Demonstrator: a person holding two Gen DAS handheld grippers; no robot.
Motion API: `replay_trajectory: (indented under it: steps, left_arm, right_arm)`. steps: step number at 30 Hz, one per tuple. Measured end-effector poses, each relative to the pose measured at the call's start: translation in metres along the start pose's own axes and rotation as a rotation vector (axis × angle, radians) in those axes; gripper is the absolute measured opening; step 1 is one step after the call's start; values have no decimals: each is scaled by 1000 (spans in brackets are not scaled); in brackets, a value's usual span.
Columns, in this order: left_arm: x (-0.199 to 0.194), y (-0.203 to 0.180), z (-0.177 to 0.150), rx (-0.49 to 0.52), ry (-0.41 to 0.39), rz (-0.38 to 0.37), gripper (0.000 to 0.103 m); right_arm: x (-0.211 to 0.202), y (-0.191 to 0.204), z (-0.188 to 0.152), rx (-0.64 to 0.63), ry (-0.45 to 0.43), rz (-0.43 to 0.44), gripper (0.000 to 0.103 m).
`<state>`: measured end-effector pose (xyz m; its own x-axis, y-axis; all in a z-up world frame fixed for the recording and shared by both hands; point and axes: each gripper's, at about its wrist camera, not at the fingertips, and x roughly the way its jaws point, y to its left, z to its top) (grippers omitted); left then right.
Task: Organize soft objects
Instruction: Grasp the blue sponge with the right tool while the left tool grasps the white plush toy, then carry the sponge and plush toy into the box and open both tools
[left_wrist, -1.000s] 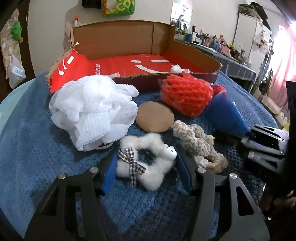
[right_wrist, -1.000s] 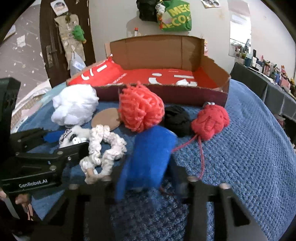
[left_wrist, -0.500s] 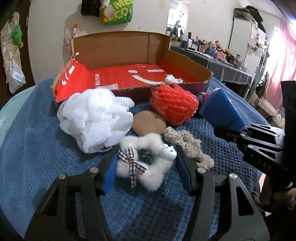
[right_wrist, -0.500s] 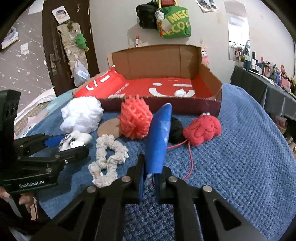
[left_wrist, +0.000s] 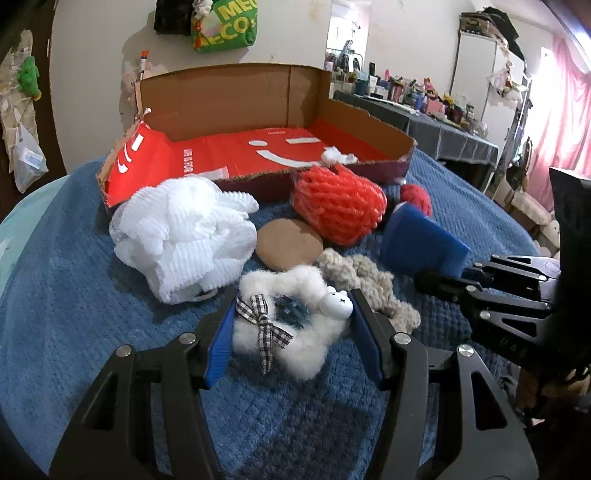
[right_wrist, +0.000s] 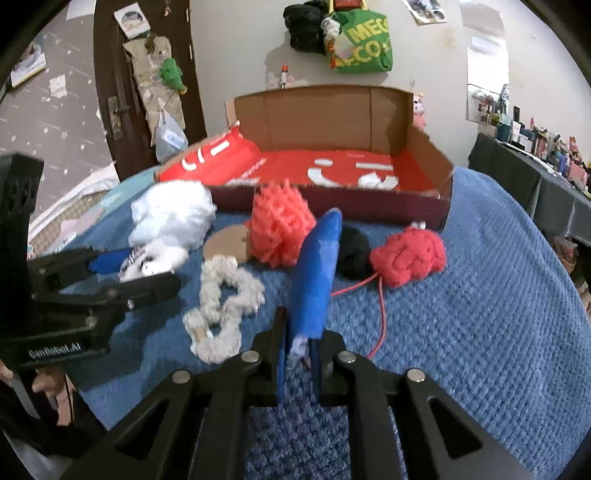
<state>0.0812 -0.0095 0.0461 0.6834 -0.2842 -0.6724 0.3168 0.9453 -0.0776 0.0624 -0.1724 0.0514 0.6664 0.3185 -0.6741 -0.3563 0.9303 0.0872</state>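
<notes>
Soft objects are lying scattered on a blue textured blanket (left_wrist: 66, 295) in front of an open cardboard box (left_wrist: 229, 99) with a red lining, and two of them are being held. The left gripper (left_wrist: 291, 321) is clasping a fluffy white scrunchie (left_wrist: 306, 280) with a checked bow and a small white bear charm, its blue pads pressing on either side of the fluff. The right gripper (right_wrist: 297, 345) is pinching a blue sponge (right_wrist: 314, 273) by its lower end, jaws clenched tight, so that the sponge is standing up on edge above the blanket. Beside the scrunchie, a white mesh pouf (left_wrist: 181, 236) is sitting to the left, with a flat brown round pad (left_wrist: 288, 243) just behind and a beige braided rope (left_wrist: 365, 280) lying to the right. An orange-red mesh pouf (left_wrist: 340, 210) is resting near the box's front wall. In the right wrist view, a black soft ball (right_wrist: 352, 251) is sitting touching a red knitted ball (right_wrist: 410, 256), whose red string is trailing across the blanket towards the camera. A small white tuft (left_wrist: 338, 157) is lying inside the box.
</notes>
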Motion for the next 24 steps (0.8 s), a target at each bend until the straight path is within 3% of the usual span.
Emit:
replay_trajectory:
  steps: [1,2,3,5,6,11,17,19,21,24]
  left_arm:
    - [1,-1,-2,7,5,9,56]
    - [2,-2,-4,10,9,15,57]
    - [4,-3,-7,14,14,25,57]
    - [5,-4,-11,20,21,27,57]
    - [7,-5,-14,20,26,27,57]
    - [10,-4,-20,8,31,33,60]
    - [11,-4,-21,-3,24,37,62]
    - [11,-3,-21,-7,24,34,62]
    - [11,-3,-21,-10,22,32,62]
    - [10,-1,-21,-18,15,22,62]
  right_arm:
    - [2,0,-2,-3,11,-2,15]
    - [3,0,-6,-5,18,-3,24]
    - [3,0,-8,-4,21,-3,47]
    - [2,0,-12,-2,16,-6,83]
    - [-1,1,-14,-6,-1,-15,86]
    - [-10,4,-16,-51,-53,-102,85]
    - [3,6,-6,-81,-33,-138,83]
    - [10,5,-3,-81,-13,-138,77]
    - [14,4,-2,-79,-4,-132,62]
    - [19,3,-3,-80,9,-127,50]
